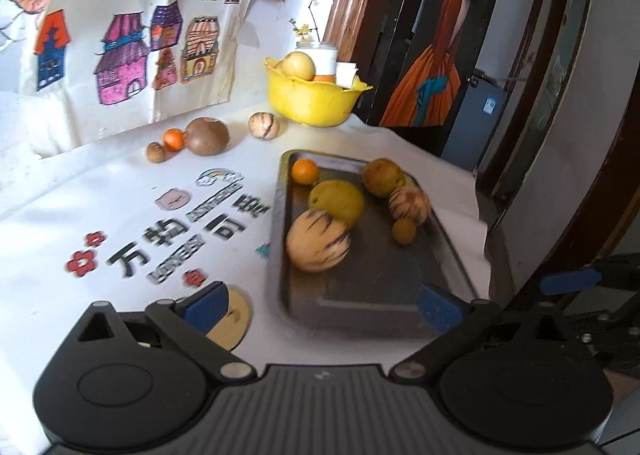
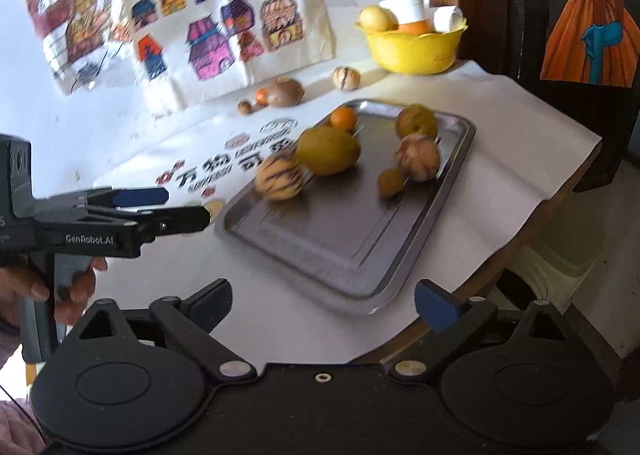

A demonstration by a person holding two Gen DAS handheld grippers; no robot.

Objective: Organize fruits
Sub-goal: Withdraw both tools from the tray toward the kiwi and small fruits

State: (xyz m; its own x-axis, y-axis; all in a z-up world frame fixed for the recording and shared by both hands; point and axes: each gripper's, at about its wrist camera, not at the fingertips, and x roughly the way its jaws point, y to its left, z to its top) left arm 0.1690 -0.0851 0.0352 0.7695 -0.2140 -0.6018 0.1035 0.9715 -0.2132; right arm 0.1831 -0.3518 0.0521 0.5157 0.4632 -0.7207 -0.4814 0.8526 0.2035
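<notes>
Both the left gripper (image 1: 320, 307) and right gripper (image 2: 324, 305) are held wide and empty short of the metal tray (image 1: 372, 307); a fruit pick is judged next, perhaps the loose pepino melon (image 1: 263, 125).

Metal tray (image 2: 400, 247) holding 6 fruits, yellow bowl (image 2: 412, 49) behind, right gripper (image 2: 324, 305) spread wide and empty, left gripper (image 2: 180, 207) beside the tray.

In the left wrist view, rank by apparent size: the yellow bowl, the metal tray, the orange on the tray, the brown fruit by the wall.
1. metal tray, though it lies nearest the camera
2. yellow bowl
3. brown fruit
4. orange, clearly smallest
</notes>
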